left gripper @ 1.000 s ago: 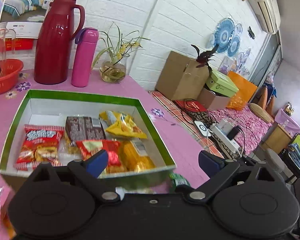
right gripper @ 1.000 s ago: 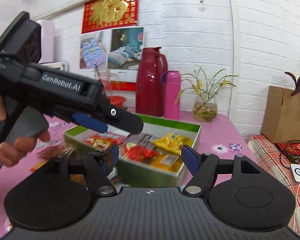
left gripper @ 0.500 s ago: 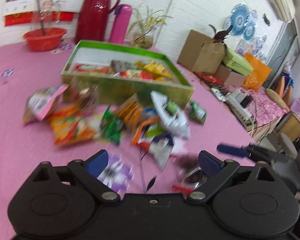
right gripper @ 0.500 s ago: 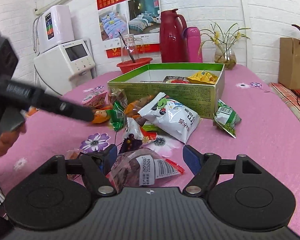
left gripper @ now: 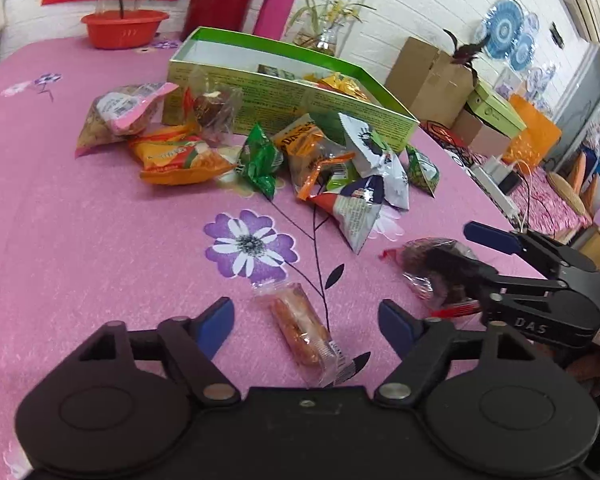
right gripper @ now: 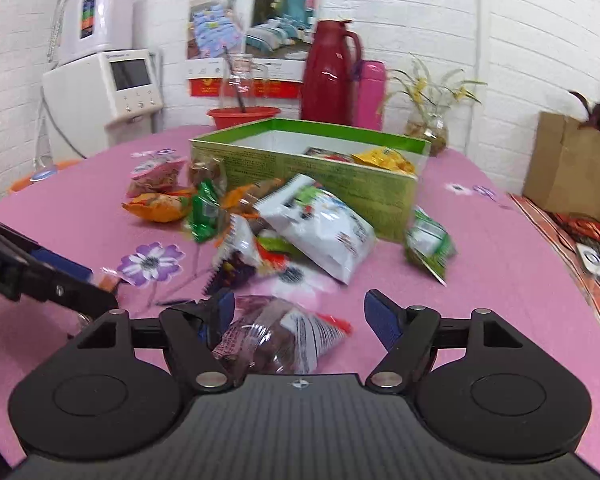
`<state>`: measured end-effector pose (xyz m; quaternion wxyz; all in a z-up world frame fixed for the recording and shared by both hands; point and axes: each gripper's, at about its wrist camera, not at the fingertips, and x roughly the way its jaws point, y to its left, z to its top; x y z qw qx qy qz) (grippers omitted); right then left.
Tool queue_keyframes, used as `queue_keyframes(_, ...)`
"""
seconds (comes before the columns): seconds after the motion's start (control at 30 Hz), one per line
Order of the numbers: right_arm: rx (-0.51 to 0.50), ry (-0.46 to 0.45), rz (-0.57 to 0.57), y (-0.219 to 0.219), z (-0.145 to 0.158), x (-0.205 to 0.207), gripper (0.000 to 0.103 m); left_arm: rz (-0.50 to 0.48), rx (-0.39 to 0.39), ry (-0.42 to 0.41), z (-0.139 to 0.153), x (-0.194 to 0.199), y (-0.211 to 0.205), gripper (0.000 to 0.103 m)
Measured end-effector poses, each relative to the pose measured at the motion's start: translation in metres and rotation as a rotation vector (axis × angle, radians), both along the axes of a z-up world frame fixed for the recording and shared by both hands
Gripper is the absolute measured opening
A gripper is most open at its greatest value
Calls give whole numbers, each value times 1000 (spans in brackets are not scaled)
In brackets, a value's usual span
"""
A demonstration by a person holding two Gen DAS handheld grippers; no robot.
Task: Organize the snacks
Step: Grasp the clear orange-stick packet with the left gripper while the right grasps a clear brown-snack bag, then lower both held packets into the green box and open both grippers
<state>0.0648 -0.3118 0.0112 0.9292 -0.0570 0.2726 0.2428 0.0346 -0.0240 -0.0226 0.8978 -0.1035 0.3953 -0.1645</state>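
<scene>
A green box point(left gripper: 284, 92) point(right gripper: 324, 176) with several snacks inside stands on the pink table. A pile of loose snack packets point(left gripper: 324, 164) point(right gripper: 284, 216) lies in front of it. My left gripper point(left gripper: 306, 320) is open, low over the table, with a small orange packet in clear wrap point(left gripper: 304, 328) between its fingers. My right gripper point(right gripper: 300, 312) is open around a clear packet of dark snacks point(right gripper: 276, 336), also seen in the left wrist view point(left gripper: 432, 268). Neither packet is gripped.
A red thermos point(right gripper: 328, 72), pink flask point(right gripper: 370, 94), vase with a plant point(right gripper: 432, 128) and red bowl point(right gripper: 244, 114) stand behind the box. A white appliance point(right gripper: 112, 92) is at the back left. Cardboard boxes point(left gripper: 432, 72) sit beyond the table's right edge.
Both grippers pulled back from over the box and dropped low to the near table. Each now has a single packet between its open fingers.
</scene>
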Motion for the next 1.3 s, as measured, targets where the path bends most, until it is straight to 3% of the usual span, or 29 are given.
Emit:
queue_keyframes(0.07,-1,27,-43,-13,-2,-3,103,-27,-8,-6,-2,3,-4,41)
queue_keyframes(0.13,10,58,-83,-23,-2,-5,103,-44,-5,-12,-3,6,-7,21)
queue_keyframes(0.17,14,71,-92,-25,-2,-5,103,-48,-1,-14,-3,7,-8,17)
queue_keyframes(0.27,-6,69,-54,-20,-2,-8,103,-47,7,-5,-2,6,-9,19)
queue_keyframes(0.33,-61,51,-12,-12,-3,-8,103,-53,14,-1,-1,0,-8,27)
queue_keyframes(0.4,-105,39,34,-7,-2,-7,103,-62,38,-6,1,-7,-7,27)
queue_keyframes(0.97,-250,129,303,9,15,7,103,-149,135,-28,-2,-8,-24,20)
queue_keyframes(1.1,-274,192,368,14,8,9,103,-150,178,-61,-4,-11,-27,18)
queue_keyframes(1.13,-271,184,366,15,8,7,99,-147,187,-67,-4,-10,-29,10)
queue_keyframes(1.17,-270,175,366,16,9,5,91,-142,176,-65,-5,-9,-28,10)
queue_keyframes(1.23,-248,156,348,16,12,3,85,-136,135,-48,-4,-5,-27,11)
queue_keyframes(1.27,-238,154,343,16,14,3,67,-137,120,-41,-4,-3,-27,11)
queue_keyframes(1.3,-221,134,335,15,17,2,62,-140,103,-38,-3,-2,-27,11)
